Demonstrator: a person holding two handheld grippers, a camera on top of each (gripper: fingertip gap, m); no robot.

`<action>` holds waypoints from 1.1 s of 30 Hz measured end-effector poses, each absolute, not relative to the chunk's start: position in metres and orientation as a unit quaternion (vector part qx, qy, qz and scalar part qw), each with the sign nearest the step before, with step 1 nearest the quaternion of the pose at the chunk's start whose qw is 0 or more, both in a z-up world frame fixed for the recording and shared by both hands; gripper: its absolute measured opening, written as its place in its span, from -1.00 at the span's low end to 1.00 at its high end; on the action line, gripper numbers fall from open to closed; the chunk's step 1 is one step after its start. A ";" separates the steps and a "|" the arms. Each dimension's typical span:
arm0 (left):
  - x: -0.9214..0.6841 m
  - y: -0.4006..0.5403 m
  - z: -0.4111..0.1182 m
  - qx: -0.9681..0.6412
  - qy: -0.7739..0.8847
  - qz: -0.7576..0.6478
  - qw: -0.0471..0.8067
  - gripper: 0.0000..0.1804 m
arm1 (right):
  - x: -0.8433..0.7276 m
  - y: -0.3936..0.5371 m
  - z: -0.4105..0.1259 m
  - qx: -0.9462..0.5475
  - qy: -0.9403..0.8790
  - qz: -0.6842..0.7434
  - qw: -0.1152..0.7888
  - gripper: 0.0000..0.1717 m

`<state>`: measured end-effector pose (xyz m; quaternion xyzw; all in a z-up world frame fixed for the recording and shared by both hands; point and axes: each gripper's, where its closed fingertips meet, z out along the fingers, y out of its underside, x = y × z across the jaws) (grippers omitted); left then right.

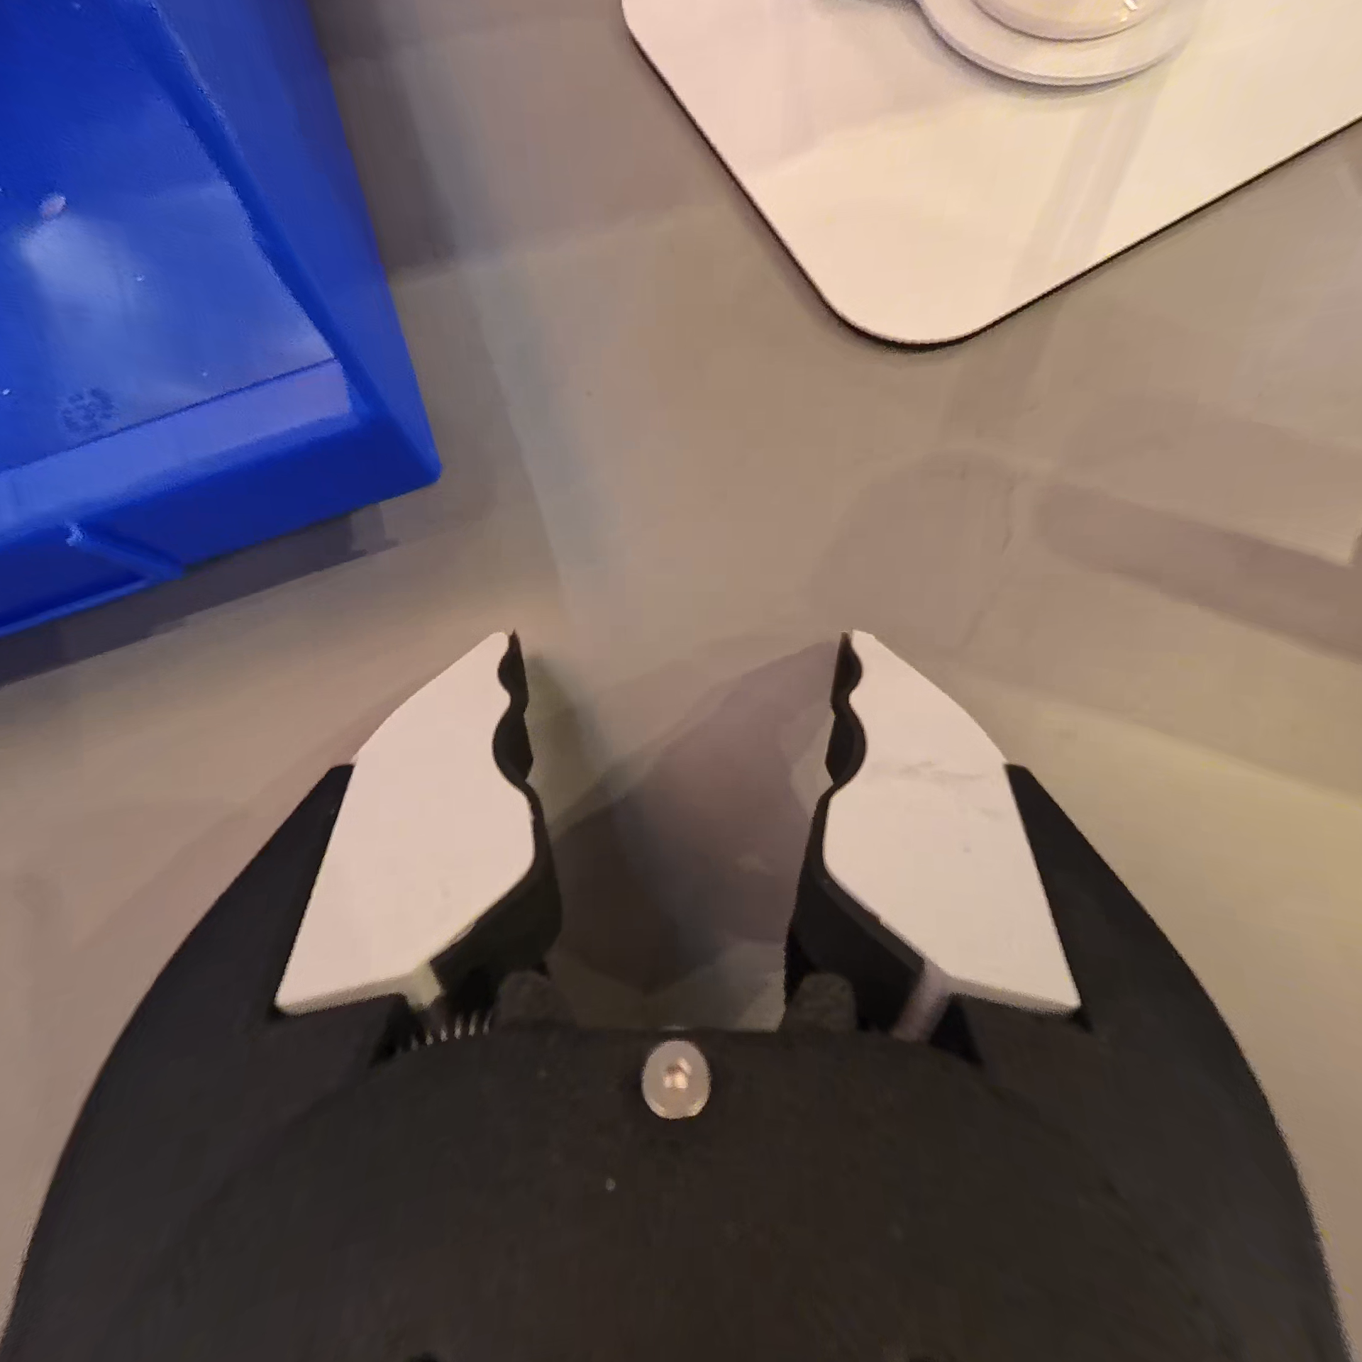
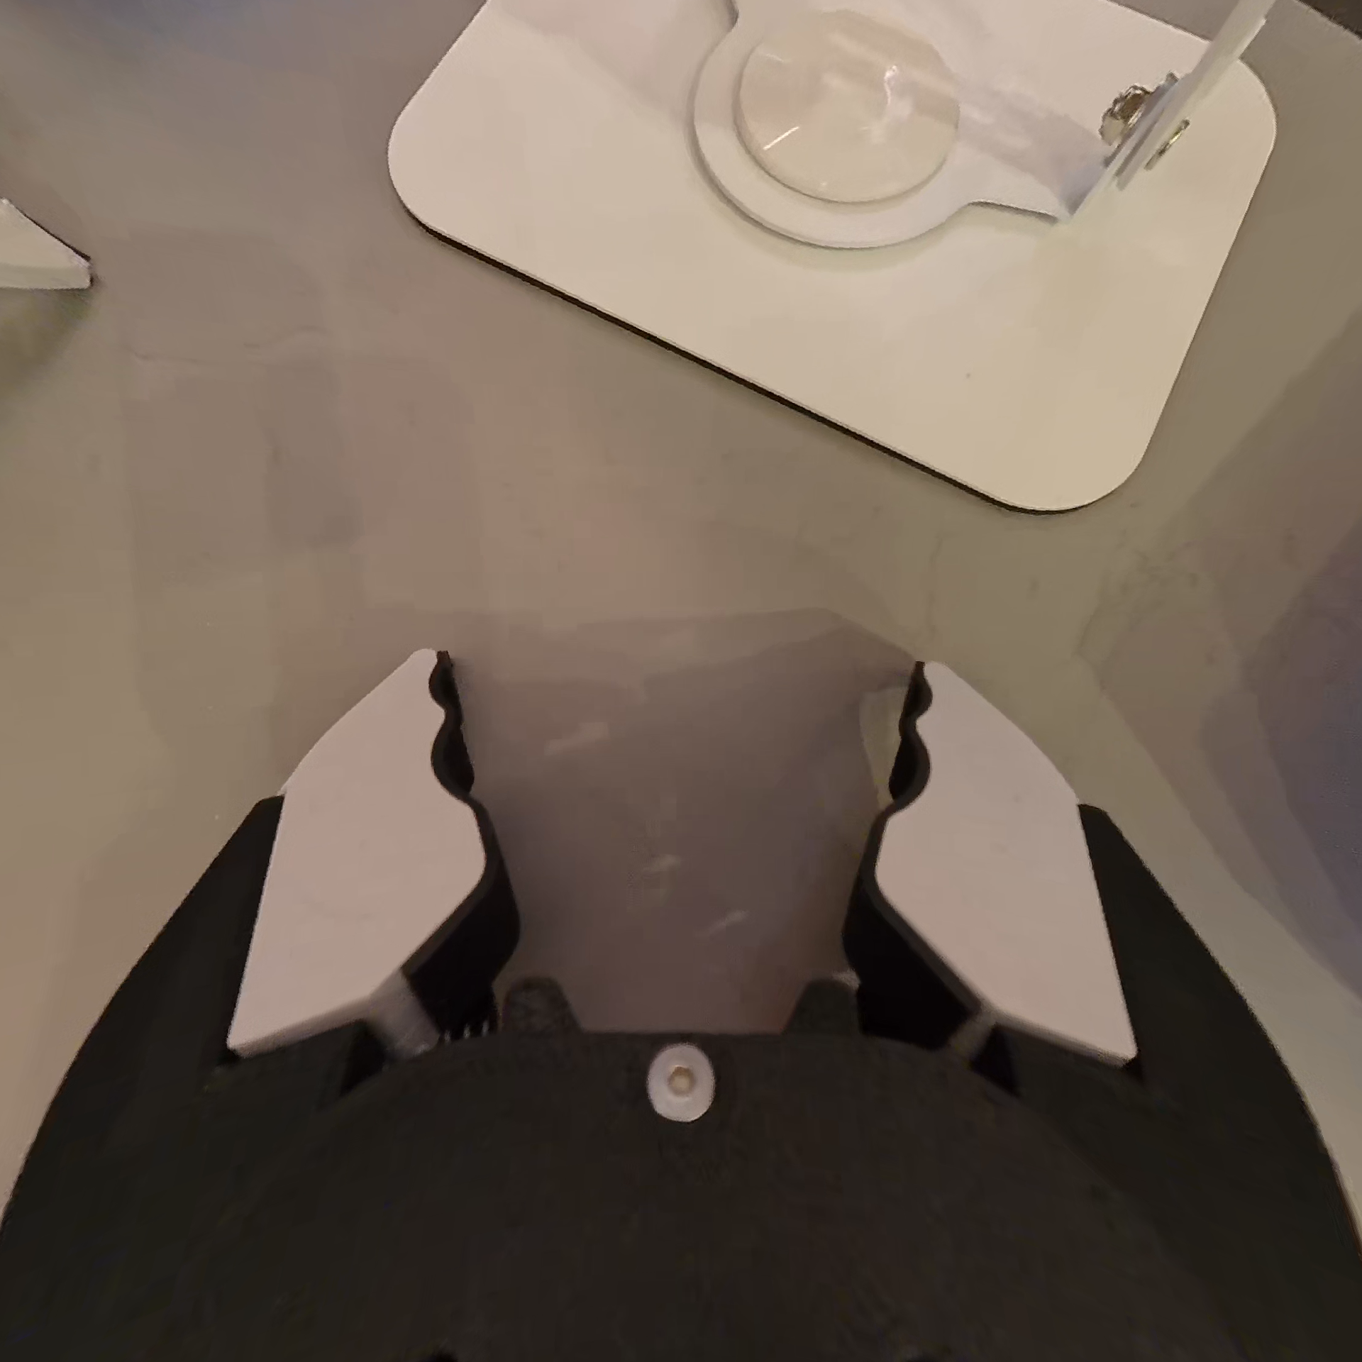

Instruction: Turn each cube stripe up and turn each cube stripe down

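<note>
No cube shows in either view. My left gripper [image 1: 682, 637] is open, with only the grey table [image 1: 700, 457] and a shadow between its white fingers [image 1: 442, 774]. It hovers to the right of a blue bin [image 1: 383, 354]. My right gripper [image 2: 678, 659] is open wider, with only bare table [image 2: 516, 479] and a dark shadow between its fingers [image 2: 980, 774]. Neither gripper holds anything.
A white board with rounded corners [image 2: 811, 309] lies ahead of the right gripper, with a clear round dome [image 2: 847, 121] and a white bracket [image 2: 1150, 147] on it. It also shows in the left wrist view [image 1: 1032, 206]. A white pointed tip [image 2: 44, 254] shows at the left edge.
</note>
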<state>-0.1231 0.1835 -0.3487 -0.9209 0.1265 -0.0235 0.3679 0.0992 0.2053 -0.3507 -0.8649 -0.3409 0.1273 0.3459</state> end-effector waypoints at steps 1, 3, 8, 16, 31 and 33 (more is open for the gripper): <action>-0.123 0.183 -0.349 -0.923 0.119 -0.026 0.366 -0.13 | 0.099 0.205 -0.350 -0.864 -0.342 0.125 0.348 0.32; -0.123 0.182 -0.350 -0.924 0.113 -0.032 0.363 -0.14 | 0.100 0.205 -0.350 -0.863 -0.343 0.124 0.350 0.32; -0.128 0.181 -0.348 -0.922 0.107 -0.009 0.372 -0.25 | 0.098 0.205 -0.351 -0.863 -0.345 0.133 0.344 0.27; -0.132 0.181 -0.345 -0.917 0.110 0.030 0.382 -0.38 | 0.097 0.206 -0.350 -0.860 -0.351 0.131 0.346 0.29; -0.137 0.191 -0.337 -0.896 0.154 0.075 0.409 -0.35 | 0.096 0.212 -0.352 -0.859 -0.358 0.137 0.339 0.34; -0.134 0.192 -0.338 -0.897 0.158 0.066 0.407 -0.33 | 0.096 0.212 -0.352 -0.860 -0.356 0.136 0.340 0.34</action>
